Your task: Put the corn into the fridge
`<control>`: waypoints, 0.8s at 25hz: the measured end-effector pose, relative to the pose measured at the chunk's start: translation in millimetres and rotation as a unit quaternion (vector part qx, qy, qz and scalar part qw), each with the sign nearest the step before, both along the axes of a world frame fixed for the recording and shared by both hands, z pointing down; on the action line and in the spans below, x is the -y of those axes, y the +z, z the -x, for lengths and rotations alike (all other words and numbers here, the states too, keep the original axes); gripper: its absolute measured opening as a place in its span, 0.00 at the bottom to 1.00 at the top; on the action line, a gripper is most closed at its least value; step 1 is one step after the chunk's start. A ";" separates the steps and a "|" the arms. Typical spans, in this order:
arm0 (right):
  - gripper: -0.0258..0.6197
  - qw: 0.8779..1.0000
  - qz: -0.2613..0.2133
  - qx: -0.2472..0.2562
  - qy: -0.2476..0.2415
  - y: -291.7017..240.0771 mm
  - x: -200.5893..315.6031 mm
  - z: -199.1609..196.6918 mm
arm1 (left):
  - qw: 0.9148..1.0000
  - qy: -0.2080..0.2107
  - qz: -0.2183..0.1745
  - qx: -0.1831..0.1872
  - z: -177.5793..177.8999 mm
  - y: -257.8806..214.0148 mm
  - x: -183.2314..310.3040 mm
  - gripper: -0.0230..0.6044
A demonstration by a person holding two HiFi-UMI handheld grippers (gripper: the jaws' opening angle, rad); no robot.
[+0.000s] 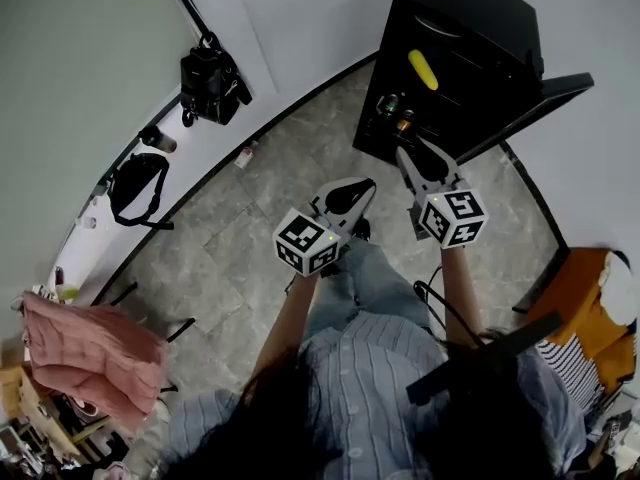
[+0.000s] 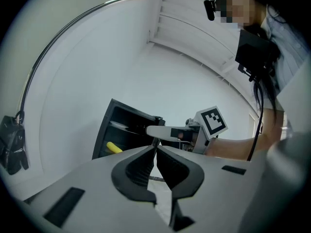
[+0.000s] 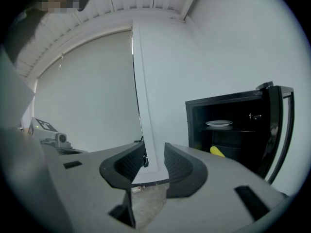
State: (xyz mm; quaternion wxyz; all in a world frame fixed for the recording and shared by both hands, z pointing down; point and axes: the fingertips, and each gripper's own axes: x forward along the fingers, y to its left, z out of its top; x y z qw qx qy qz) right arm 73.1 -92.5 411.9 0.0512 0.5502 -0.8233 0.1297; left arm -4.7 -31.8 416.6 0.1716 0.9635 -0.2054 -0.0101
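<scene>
the fridge [image 1: 470,38] stands open against the white wall, its door [image 1: 545,96] swung out to the right. the corn [image 1: 423,69] lies on a shelf inside, touched by neither tongs. in the right gripper view the corn [image 3: 217,151] sits one level below a white plate [image 3: 218,124] that rests on a higher shelf. lower in the fridge a few small items [image 1: 395,113] show, too small to name.

the person stands on the grey tiled floor [image 1: 250,228] facing the fridge, both arms stretched forward. the left tongs [image 1: 360,190] are pressed together with nothing between them; their own view shows the two pads [image 2: 146,161] meeting along a thin line. the right tongs [image 1: 412,153] are nearer the fridge and are spread, with only floor and wall visible in the gap [image 3: 155,152]; they pinch nothing. from the left gripper view, the right tongs [image 2: 158,130] reach across in front of the fridge [image 2: 121,127], and the corn [image 2: 114,147] shows yellow inside it.

a black bag [image 1: 210,83] hangs on the wall at the left, and a pink cloth [image 1: 90,353] lies at the lower left.
</scene>
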 end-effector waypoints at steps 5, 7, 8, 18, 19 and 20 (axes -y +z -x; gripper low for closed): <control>0.26 1.000 0.004 0.005 0.000 -5.9 -31.1 8.3 | 1.000 0.007 0.000 0.001 0.2 -2.5 -25.6 0.05; 0.25 1.000 0.006 0.005 -0.006 -8.3 -43.7 12.3 | 1.000 0.011 0.000 -0.001 -0.5 -4.3 -35.6 0.05; 0.25 1.000 0.007 0.004 -0.010 -9.6 -49.2 13.3 | 1.000 0.013 -0.001 -0.001 -1.5 -5.7 -40.1 0.05; 0.24 0.999 -0.016 0.017 -0.038 -33.7 -77.2 15.1 | 1.000 -0.013 -0.012 0.003 6.6 -22.7 -56.7 0.05; 0.24 0.999 -0.018 0.016 -0.045 -36.8 -81.2 15.8 | 1.000 -0.020 -0.013 0.005 6.6 -25.2 -58.8 0.05; 0.24 0.998 -0.020 0.015 -0.052 -39.4 -86.0 15.7 | 1.000 -0.026 -0.015 0.008 5.1 -27.3 -61.8 0.05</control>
